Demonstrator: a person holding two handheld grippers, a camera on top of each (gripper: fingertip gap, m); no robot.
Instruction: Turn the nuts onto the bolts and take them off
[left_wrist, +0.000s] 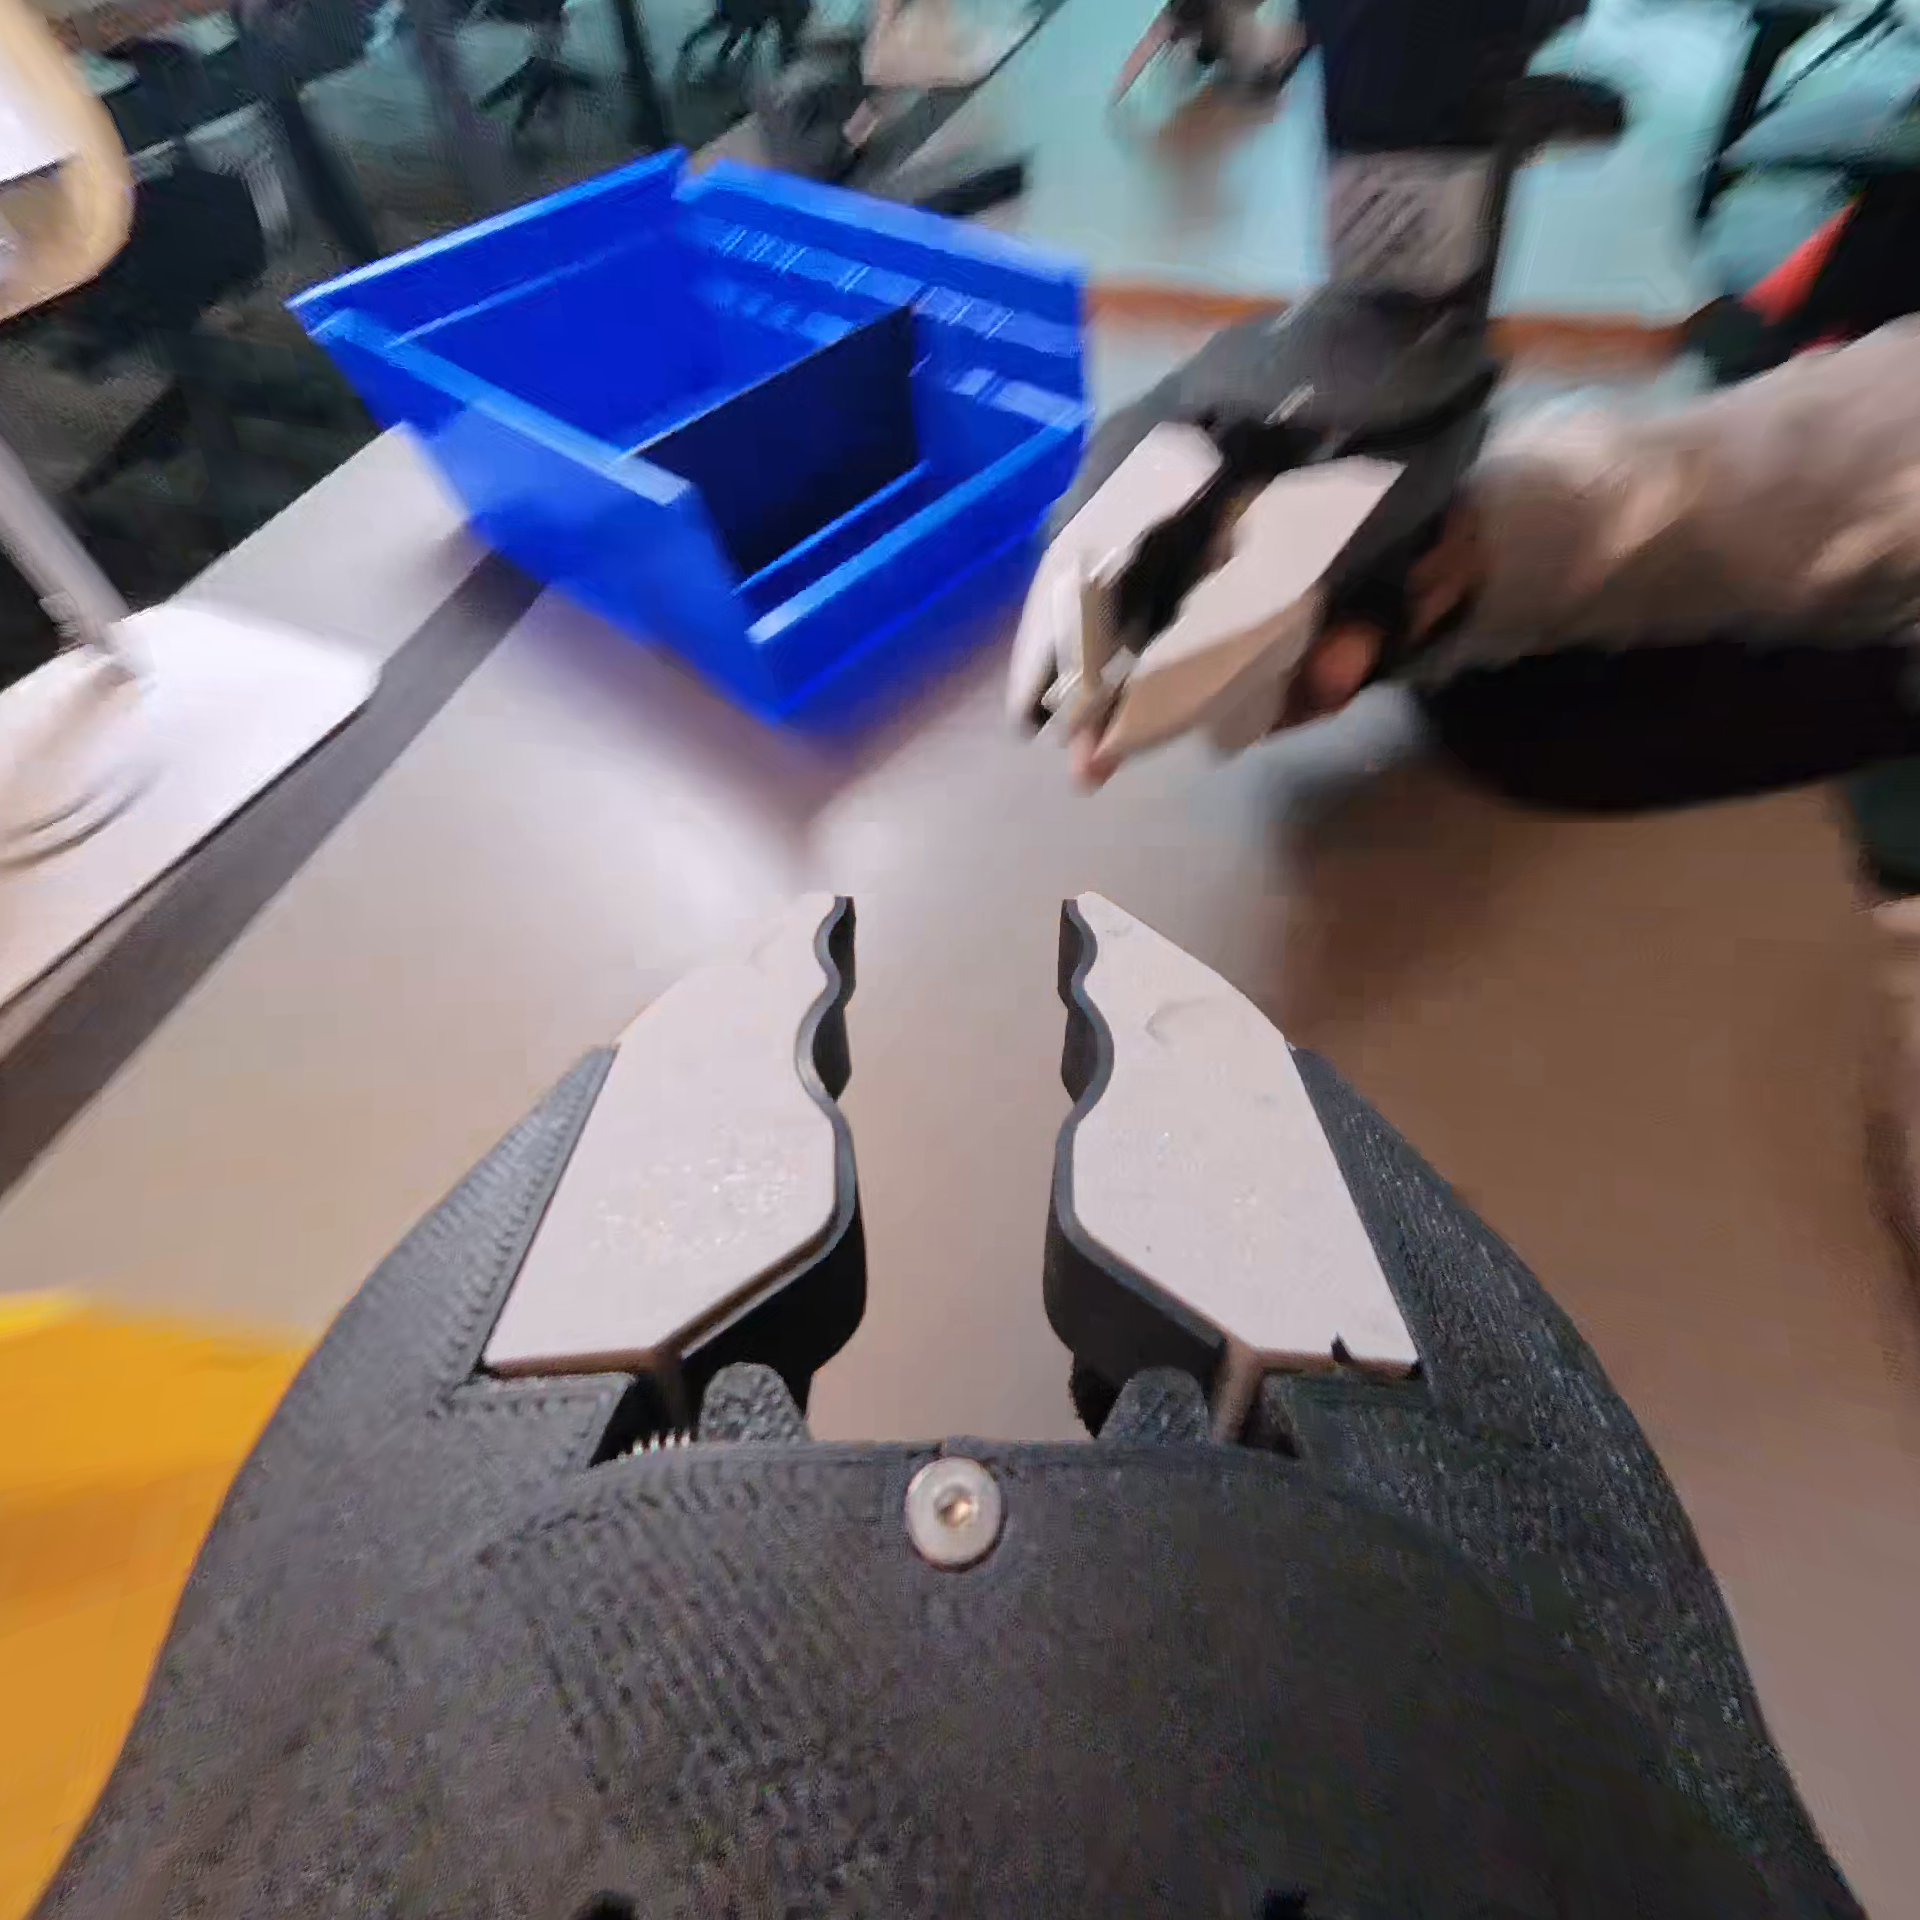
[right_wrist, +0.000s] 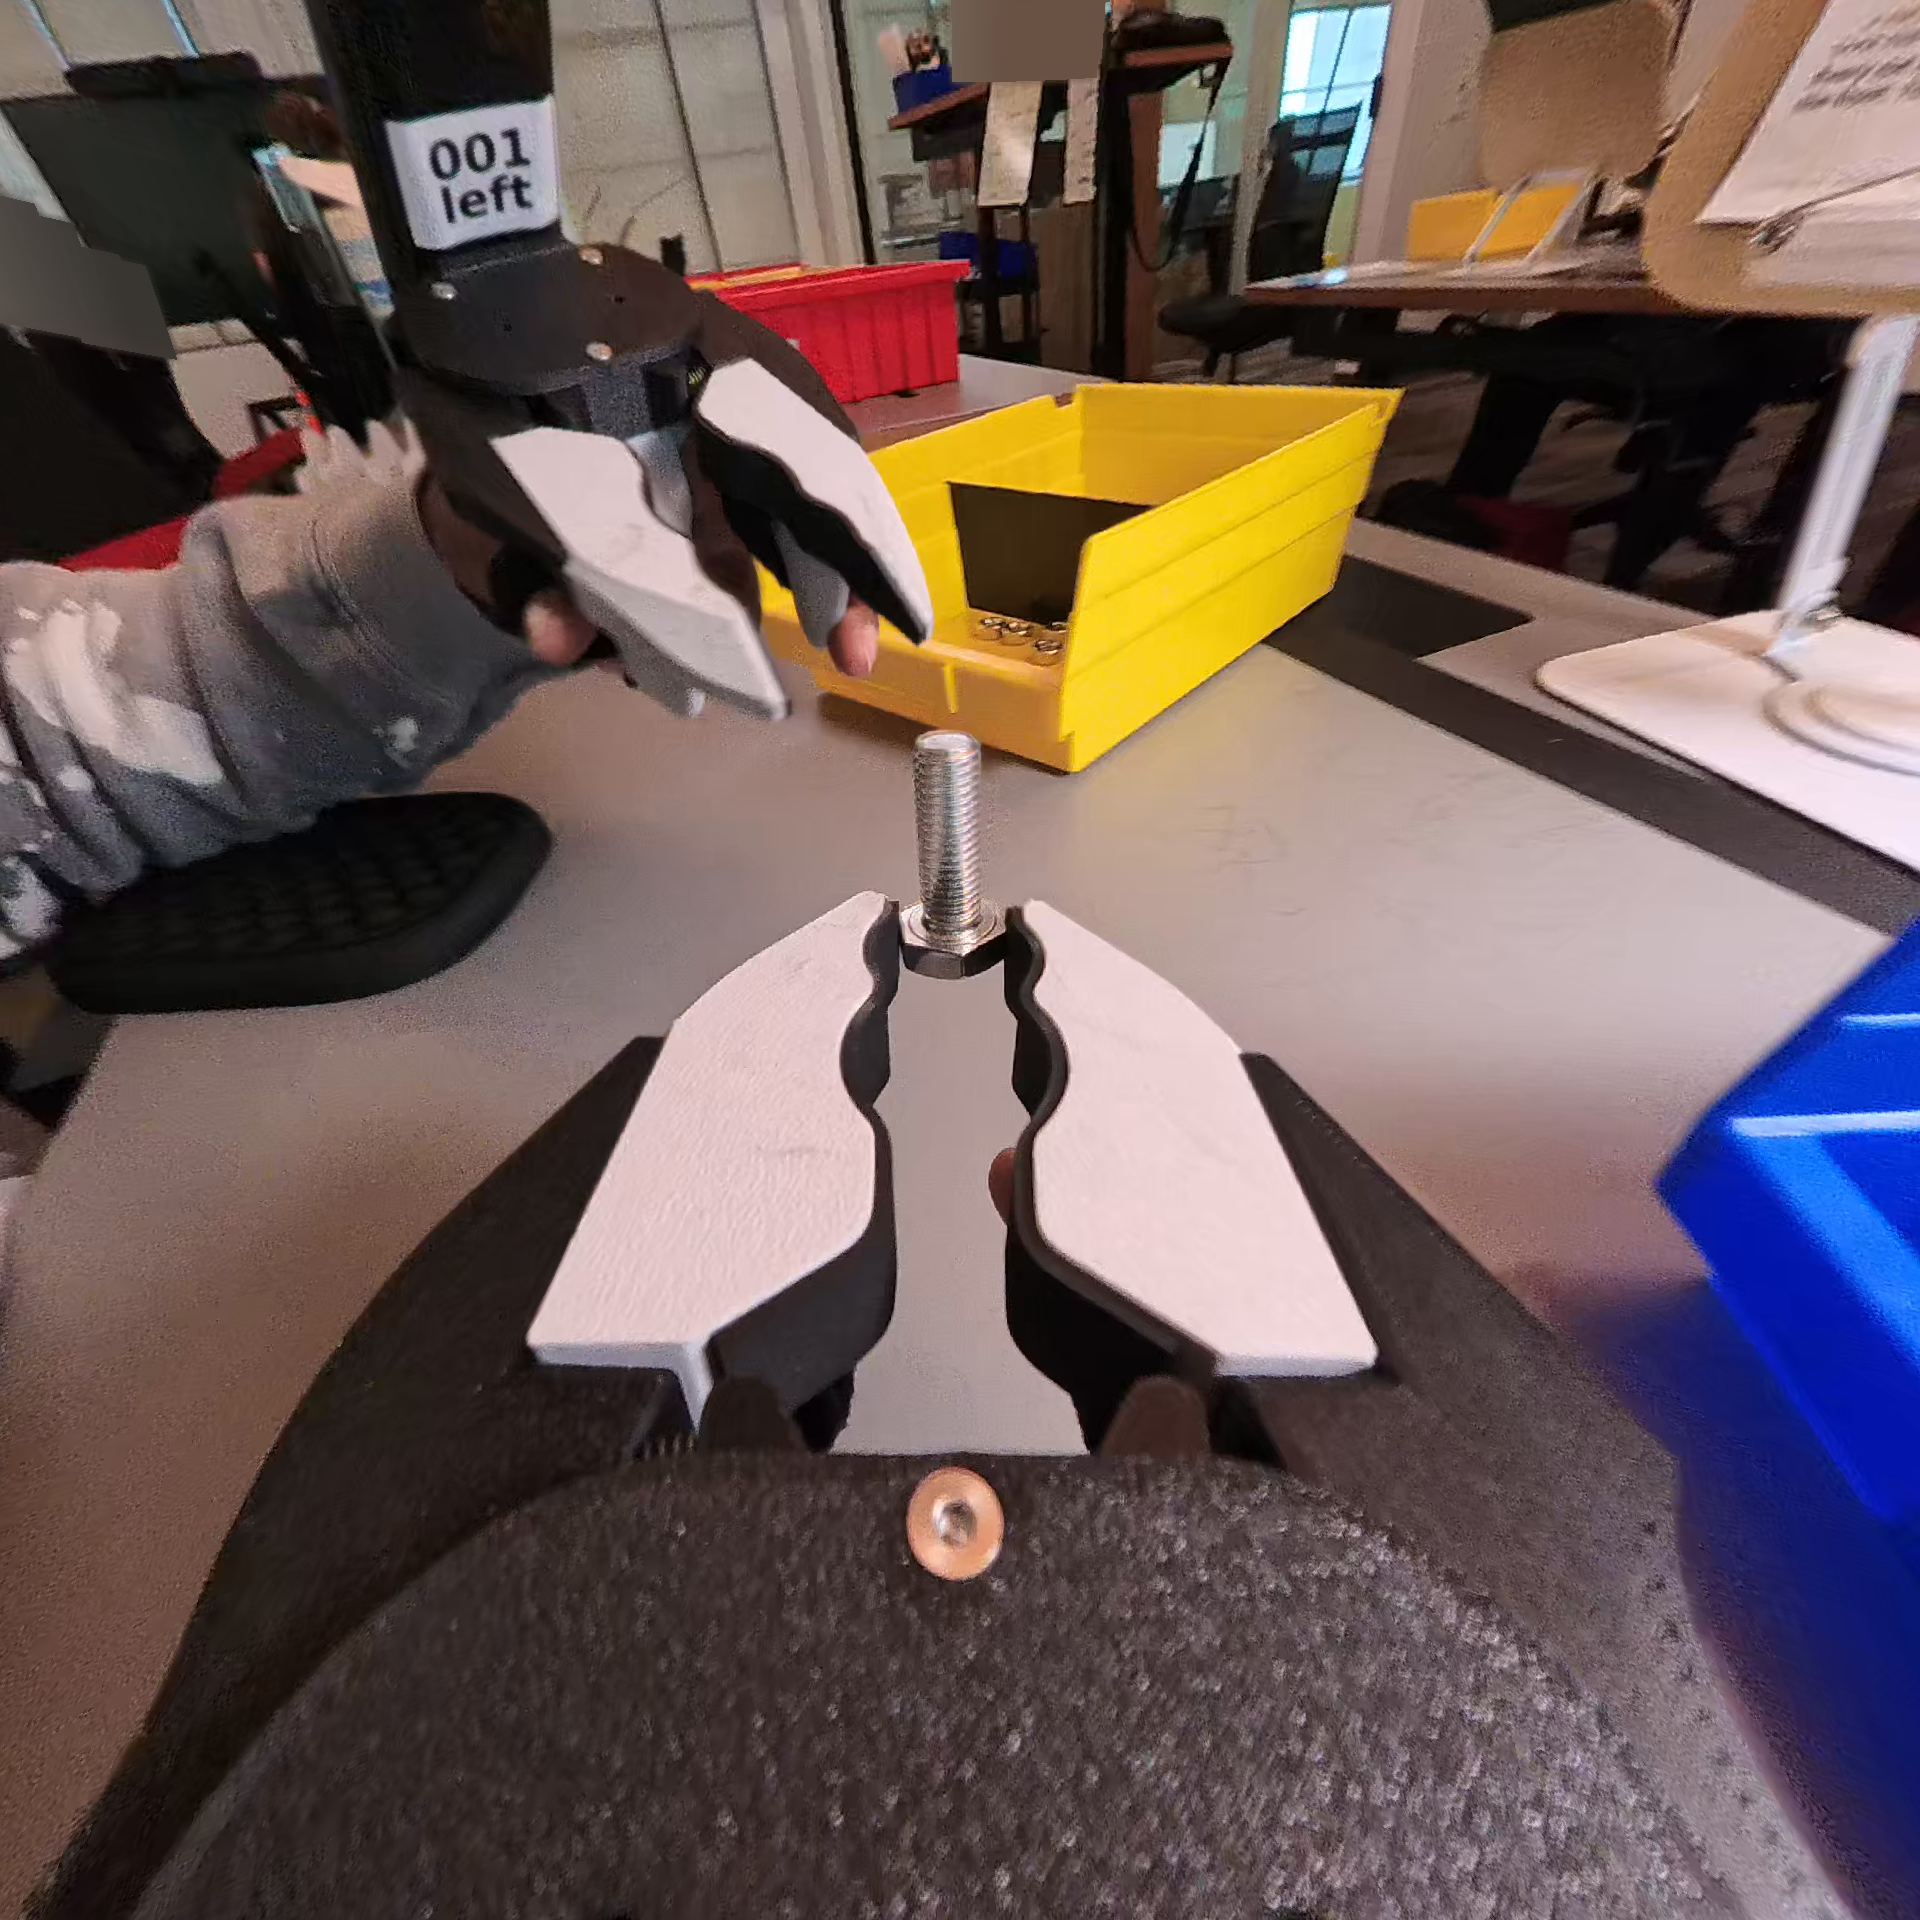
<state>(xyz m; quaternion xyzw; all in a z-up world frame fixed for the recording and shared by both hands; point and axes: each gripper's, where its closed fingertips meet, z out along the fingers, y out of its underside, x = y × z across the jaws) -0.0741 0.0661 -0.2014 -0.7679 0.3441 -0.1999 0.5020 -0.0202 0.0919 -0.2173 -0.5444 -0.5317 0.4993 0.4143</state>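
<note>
bolt (right_wrist: 947, 831) sits pinched by its hex head between the tips of your right hand-held gripper (right_wrist: 950, 930), threaded shank standing upright above the grey worktop (right_wrist: 1351, 883). no nut shows on the shank. your left hand-held gripper (right_wrist: 847, 665) hangs just beyond and to the left of the bolt's top, its fingers spread with nothing between them; in its own view (left_wrist: 956, 925) the same gap shows bare worktop. past the bolt, a yellow bin (right_wrist: 1226, 582) rests on the worktop, and a few small silvery nuts (right_wrist: 1023, 634) lie in its front compartment. a blue bin (left_wrist: 717, 436) with a dark divider stands farther along in the left wrist view, which is blurred; its contents can't be made out. a red bin (right_wrist: 862, 312) sits far back.
</note>
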